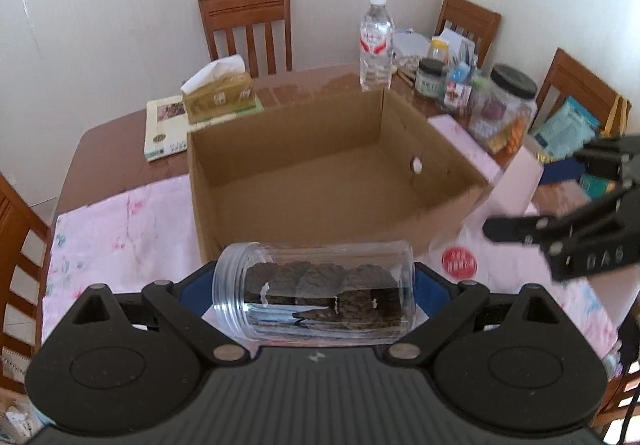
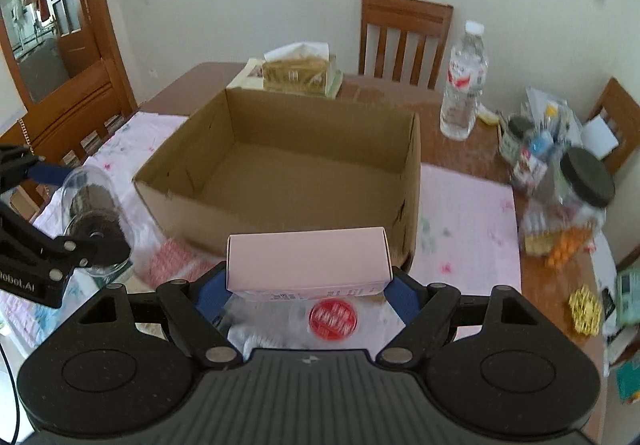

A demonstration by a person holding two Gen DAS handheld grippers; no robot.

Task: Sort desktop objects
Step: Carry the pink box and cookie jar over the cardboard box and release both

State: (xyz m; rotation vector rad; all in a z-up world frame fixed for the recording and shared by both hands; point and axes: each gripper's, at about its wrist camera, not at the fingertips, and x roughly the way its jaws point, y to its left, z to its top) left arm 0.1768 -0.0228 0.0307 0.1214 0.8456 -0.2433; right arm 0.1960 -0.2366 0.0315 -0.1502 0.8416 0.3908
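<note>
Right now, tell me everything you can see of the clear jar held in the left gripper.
The clear plastic jar lies on its side, held crosswise between the blue pads of the left gripper, which press on its two ends. Its threaded mouth points left in the left wrist view and no lid shows. Dark, rough round pieces fill part of it. It is lifted above the pink tablecloth, just short of the open cardboard box.

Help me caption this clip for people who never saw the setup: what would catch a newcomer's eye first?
The open, empty cardboard box in the middle of the table, on a pink cloth. Just in front of it, each gripper carries something: the left gripper clamps a clear lidless jar of dark lumps lying sideways, and the right gripper clamps a pale pink carton. A water bottle stands behind the box.
</note>
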